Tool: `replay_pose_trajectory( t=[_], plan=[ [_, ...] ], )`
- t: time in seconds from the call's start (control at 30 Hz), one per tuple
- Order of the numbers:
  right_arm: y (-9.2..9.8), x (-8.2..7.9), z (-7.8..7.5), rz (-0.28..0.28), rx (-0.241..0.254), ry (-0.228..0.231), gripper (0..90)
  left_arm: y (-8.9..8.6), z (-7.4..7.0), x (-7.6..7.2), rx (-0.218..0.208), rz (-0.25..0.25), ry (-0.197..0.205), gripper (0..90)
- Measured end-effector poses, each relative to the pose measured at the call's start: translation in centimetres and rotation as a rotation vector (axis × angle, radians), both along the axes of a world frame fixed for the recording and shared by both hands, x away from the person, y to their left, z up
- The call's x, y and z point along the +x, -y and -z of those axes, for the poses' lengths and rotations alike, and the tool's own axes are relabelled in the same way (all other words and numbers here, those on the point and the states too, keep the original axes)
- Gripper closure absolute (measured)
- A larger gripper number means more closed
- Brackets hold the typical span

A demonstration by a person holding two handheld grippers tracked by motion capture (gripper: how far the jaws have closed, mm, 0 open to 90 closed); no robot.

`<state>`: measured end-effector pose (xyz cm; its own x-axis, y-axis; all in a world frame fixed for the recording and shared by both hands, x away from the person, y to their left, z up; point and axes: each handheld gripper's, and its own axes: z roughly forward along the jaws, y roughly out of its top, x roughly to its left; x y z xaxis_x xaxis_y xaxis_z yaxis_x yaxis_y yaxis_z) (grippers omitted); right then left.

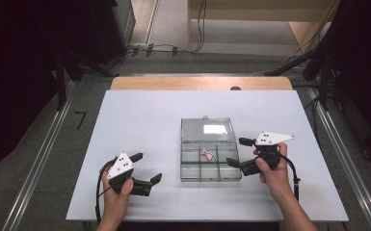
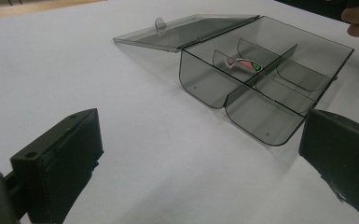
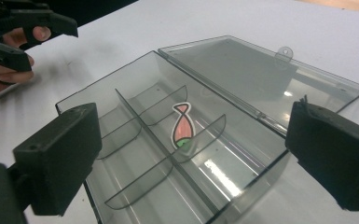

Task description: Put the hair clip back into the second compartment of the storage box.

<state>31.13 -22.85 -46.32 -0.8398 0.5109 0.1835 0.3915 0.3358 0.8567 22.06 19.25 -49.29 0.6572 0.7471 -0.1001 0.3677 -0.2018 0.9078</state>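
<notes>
A clear grey compartment box (image 1: 211,180) sits mid-table with its lid (image 1: 207,129) folded flat on the far side. A small orange carrot-shaped piece (image 1: 208,155) with a green end lies in the middle compartment of the row nearest the hinge. It is also seen in the left gripper view as the carrot piece (image 2: 245,64) and in the right gripper view as the carrot piece (image 3: 182,126). My right gripper (image 1: 237,151) stands open just right of the box, jaws apart and empty, facing the box (image 3: 242,186). My left gripper (image 1: 147,167) rests open at the lower left, well apart from the box (image 2: 205,86).
The white table top (image 1: 139,115) has free room left and far of the box. A wooden edge (image 1: 173,83) shows beyond it. Cables (image 1: 164,48) run on the floor behind. Metal rails (image 1: 43,154) flank both sides, and dark stands (image 1: 323,62) are at the back right.
</notes>
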Motion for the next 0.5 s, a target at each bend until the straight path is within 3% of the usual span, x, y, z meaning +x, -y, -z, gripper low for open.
replay_pose_trajectory(
  t=[0.5],
  plan=[
    [1.2, 0.1, 0.5, 0.034, -0.002, -0.025, 0.0, 1.3, -1.6, 1.5, 0.01, 0.016, 0.009, 0.0]
  ],
)
